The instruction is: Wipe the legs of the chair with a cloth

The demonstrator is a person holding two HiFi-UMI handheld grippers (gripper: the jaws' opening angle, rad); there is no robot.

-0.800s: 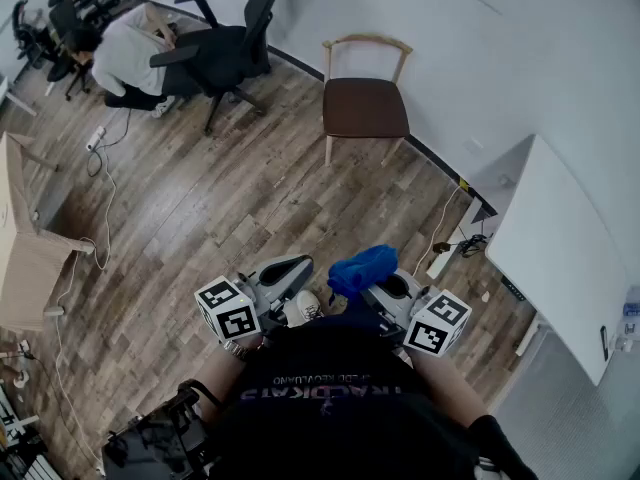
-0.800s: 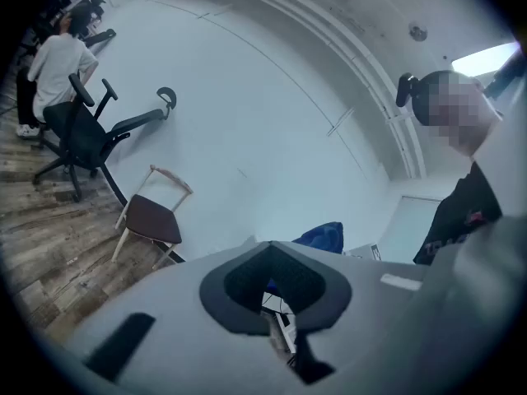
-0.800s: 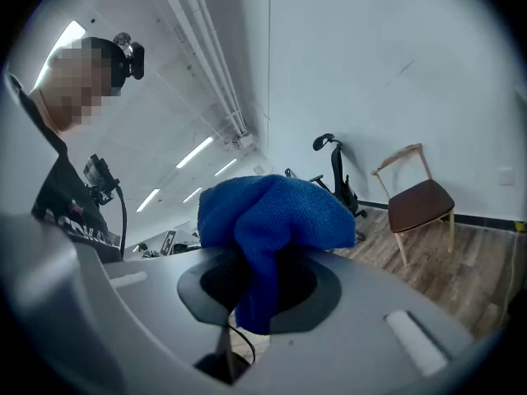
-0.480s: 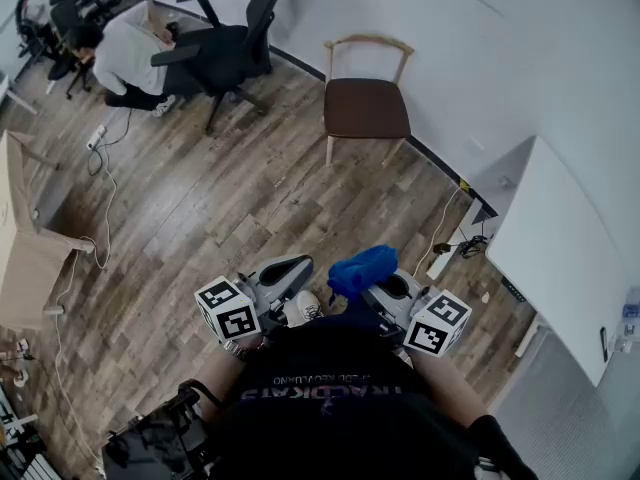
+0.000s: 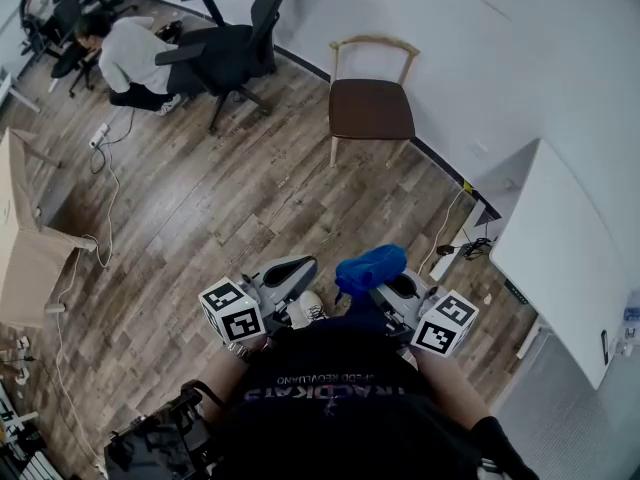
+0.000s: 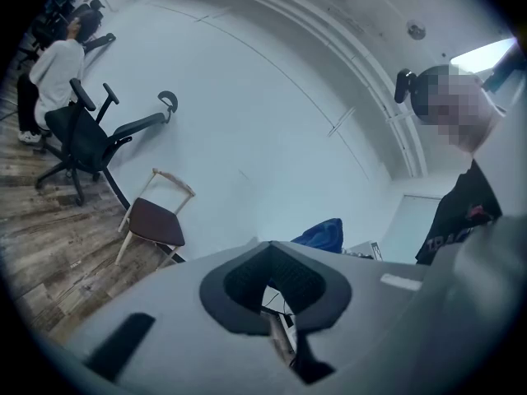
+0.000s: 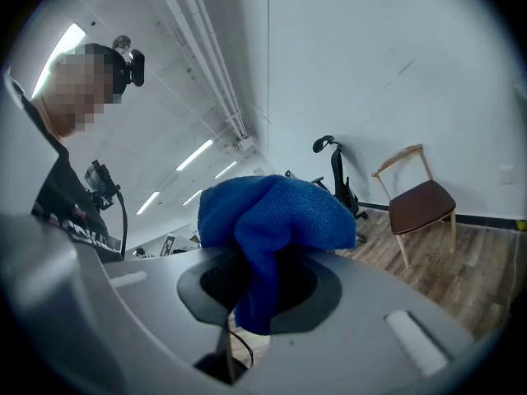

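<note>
A wooden chair (image 5: 371,105) with a brown seat stands against the white wall at the far side of the floor, well away from both grippers. It also shows in the left gripper view as the chair (image 6: 153,220), and at the right of the right gripper view as the chair (image 7: 421,202). My right gripper (image 5: 388,286) is shut on a bunched blue cloth (image 5: 369,268), which sticks up between the jaws as the cloth (image 7: 276,212). My left gripper (image 5: 296,268) is held beside it near my body, jaws together and empty (image 6: 284,285).
A black office chair (image 5: 236,44) and a seated person (image 5: 127,54) are at the far left. A white desk (image 5: 560,258) stands on the right, with cables and a power strip (image 5: 446,257) by its foot. A cardboard box (image 5: 25,238) is at the left edge.
Both grippers and the cloth have shifted slightly down and right in the head view. The seated person has moved a little. The grips are unchanged.
</note>
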